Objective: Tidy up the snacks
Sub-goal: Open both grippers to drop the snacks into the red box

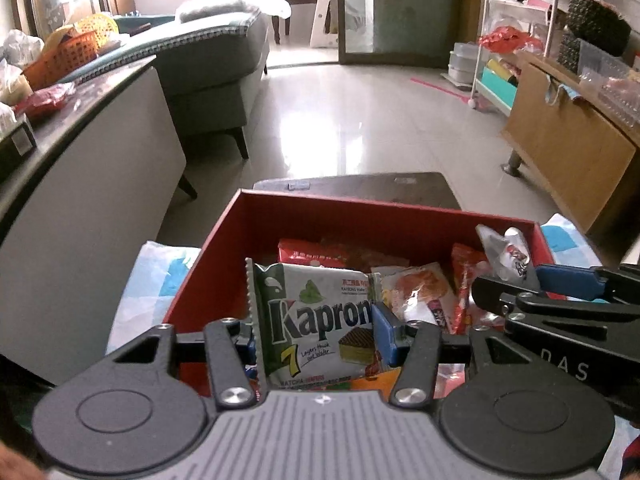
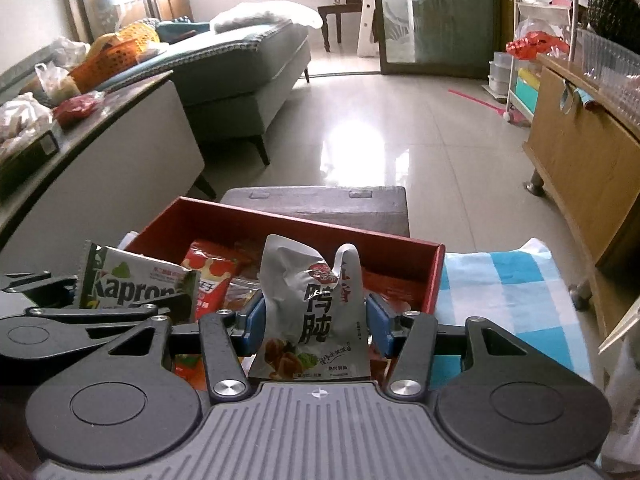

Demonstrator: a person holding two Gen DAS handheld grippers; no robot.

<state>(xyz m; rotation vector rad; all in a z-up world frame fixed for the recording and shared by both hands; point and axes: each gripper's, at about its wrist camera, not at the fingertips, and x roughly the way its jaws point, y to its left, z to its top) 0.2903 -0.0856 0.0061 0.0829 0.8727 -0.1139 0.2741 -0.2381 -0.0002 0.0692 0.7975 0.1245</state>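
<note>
My left gripper (image 1: 316, 336) is shut on a green-and-white Kapron wafer packet (image 1: 316, 320), held upright over the near part of an open red box (image 1: 360, 202). Inside the box lie several red and orange snack packets (image 1: 416, 284). My right gripper (image 2: 316, 316) is shut on a crumpled grey pouch (image 2: 312, 292) with dark Chinese print, also above the box (image 2: 320, 220). In the left wrist view that pouch (image 1: 506, 252) shows at the box's right wall. In the right wrist view the wafer packet (image 2: 132, 280) stands at the left.
The box rests on a blue-and-white checked cloth (image 2: 500, 280), with a dark stool (image 1: 360, 184) just beyond. A grey counter (image 1: 80, 160) with bags and an orange basket (image 1: 64, 56) runs along the left. A sofa (image 1: 216, 64) lies behind, a wooden cabinet (image 1: 568, 152) at right.
</note>
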